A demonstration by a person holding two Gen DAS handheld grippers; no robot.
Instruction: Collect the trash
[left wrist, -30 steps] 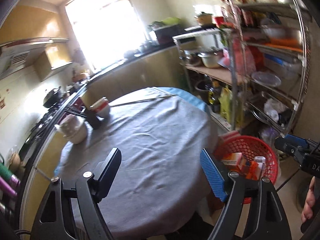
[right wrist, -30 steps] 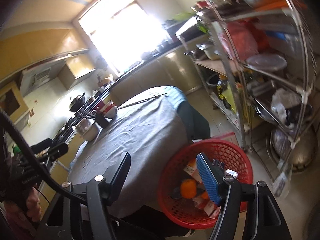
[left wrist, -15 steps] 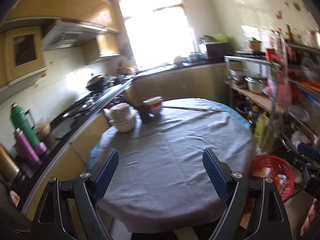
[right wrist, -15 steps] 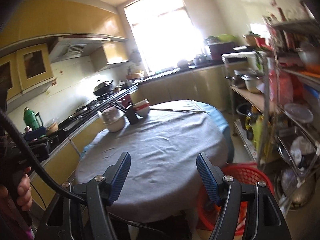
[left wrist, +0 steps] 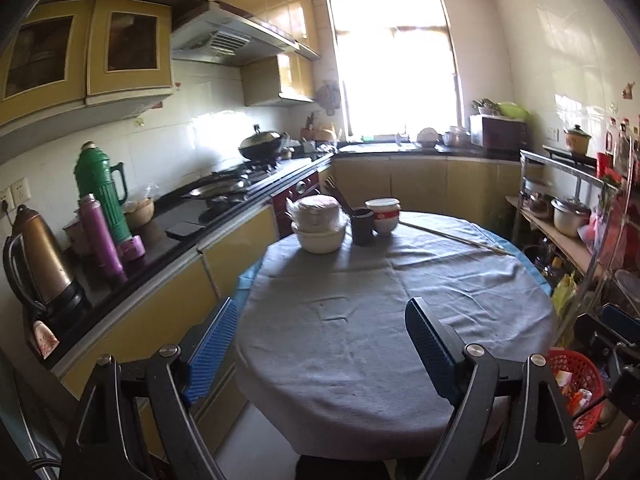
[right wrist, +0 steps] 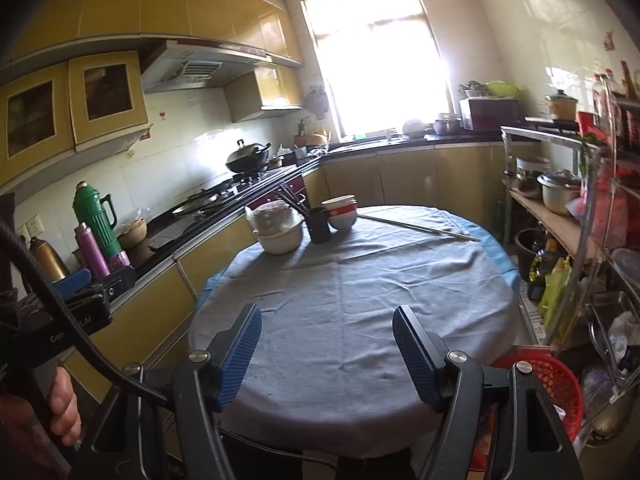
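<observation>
A red plastic basket (left wrist: pixel 580 384) with packaging trash in it stands on the floor right of the round table; it also shows in the right wrist view (right wrist: pixel 560 388). The table (left wrist: pixel 360 320) has a grey cloth (right wrist: pixel 352 304). My left gripper (left wrist: pixel 320 344) is open and empty, held above the table's near edge. My right gripper (right wrist: pixel 326 348) is open and empty, also over the near edge. No loose trash shows on the cloth.
At the table's far side stand stacked white bowls (left wrist: pixel 318 230), a dark chopstick cup (left wrist: pixel 361 226), a red-banded bowl (left wrist: pixel 383 216) and a long stick (left wrist: pixel 456 236). The counter with flasks (left wrist: pixel 100 208) runs left. A metal shelf rack (right wrist: pixel 580 220) stands right.
Both grippers have lifted and swung away from the red basket, from looking down at it to looking level across the table. Both stayed open and empty.
</observation>
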